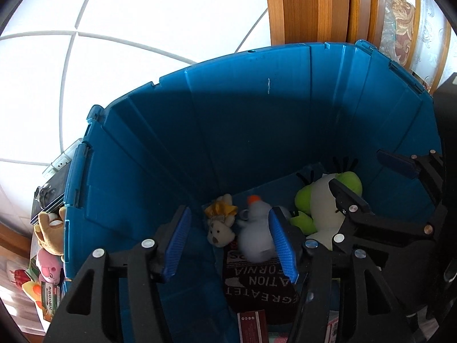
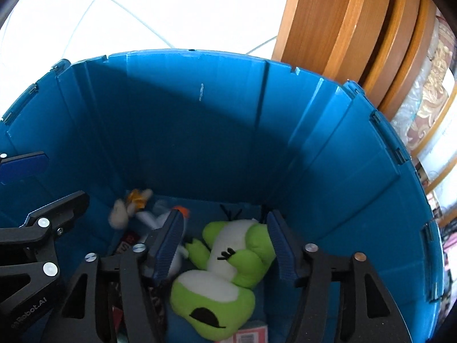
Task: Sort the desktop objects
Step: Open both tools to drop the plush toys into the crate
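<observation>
Both grippers point down into a blue bin (image 1: 257, 131) standing on a white tiled floor (image 1: 142, 14). Nearest in the left wrist view, the left gripper (image 1: 228, 243) has its jaws partly open with blue ribbed pads; a pale blue plush (image 1: 254, 234) with an orange tip lies between them, close against the right pad, though the pads do not visibly press it. Beneath that plush lies a dark cloth (image 1: 257, 283) printed with white letters, seen upside down; "ATION" and "FORNIA" can be read, the rest is cut off. A red card (image 1: 251, 325) with small print sits at the lower edge, too small to read. Just left of the pale blue plush lies a small cream bear (image 1: 219, 228) with a gold bow. In the right wrist view, the right gripper (image 2: 225, 245) is also partly open, its jaws straddling a green and white plush (image 2: 228, 263) that lies on the bin floor; the right pad is at or near the plush's green side, and contact cannot be judged. The other gripper's body at the left edge of that view carries the marking "Robot.AI". A pink packet (image 2: 251, 334) with a barcode lies below the green plush. Outside the bin, at its left wall, a brown plush (image 1: 50, 228), a pink plush (image 1: 50, 265) and a green box (image 1: 50, 300) with unreadable script are piled up. Beyond the bin stands wooden furniture (image 1: 308, 5).
</observation>
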{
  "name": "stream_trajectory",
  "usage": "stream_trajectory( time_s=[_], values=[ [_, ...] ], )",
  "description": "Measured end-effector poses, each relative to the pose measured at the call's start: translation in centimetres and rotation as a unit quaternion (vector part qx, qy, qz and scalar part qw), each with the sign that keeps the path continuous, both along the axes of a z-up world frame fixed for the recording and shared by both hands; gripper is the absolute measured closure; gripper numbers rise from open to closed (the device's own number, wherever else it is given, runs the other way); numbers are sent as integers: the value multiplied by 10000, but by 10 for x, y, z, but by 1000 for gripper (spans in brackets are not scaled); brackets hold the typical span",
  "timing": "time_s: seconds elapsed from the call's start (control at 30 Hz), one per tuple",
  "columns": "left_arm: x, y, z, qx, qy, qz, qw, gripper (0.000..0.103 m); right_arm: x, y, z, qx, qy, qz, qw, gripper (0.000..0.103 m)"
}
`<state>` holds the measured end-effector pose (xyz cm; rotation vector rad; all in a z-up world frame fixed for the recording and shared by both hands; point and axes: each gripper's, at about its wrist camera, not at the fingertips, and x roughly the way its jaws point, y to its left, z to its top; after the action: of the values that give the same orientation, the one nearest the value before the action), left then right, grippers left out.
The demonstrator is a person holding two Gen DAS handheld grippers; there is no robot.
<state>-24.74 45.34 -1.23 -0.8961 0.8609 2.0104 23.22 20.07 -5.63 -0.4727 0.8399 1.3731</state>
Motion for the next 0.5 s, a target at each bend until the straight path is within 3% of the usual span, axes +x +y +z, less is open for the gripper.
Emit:
stream_trajectory(
  time_s=[0.17, 0.33, 0.5],
  values=[
    [0, 7, 1, -39, -48, -40, 10000, 47, 10, 6, 3, -50, -48, -53, 10000, 27],
    [-1, 1, 1, -54, -350, -119, 9993, 47, 14, 4, 2, -305, -55, -89, 9995, 2],
    [1, -6, -1, -301, -768, -120, 9965, 47, 20, -2, 8, -662, -28, 102, 9978, 0]
  ],
)
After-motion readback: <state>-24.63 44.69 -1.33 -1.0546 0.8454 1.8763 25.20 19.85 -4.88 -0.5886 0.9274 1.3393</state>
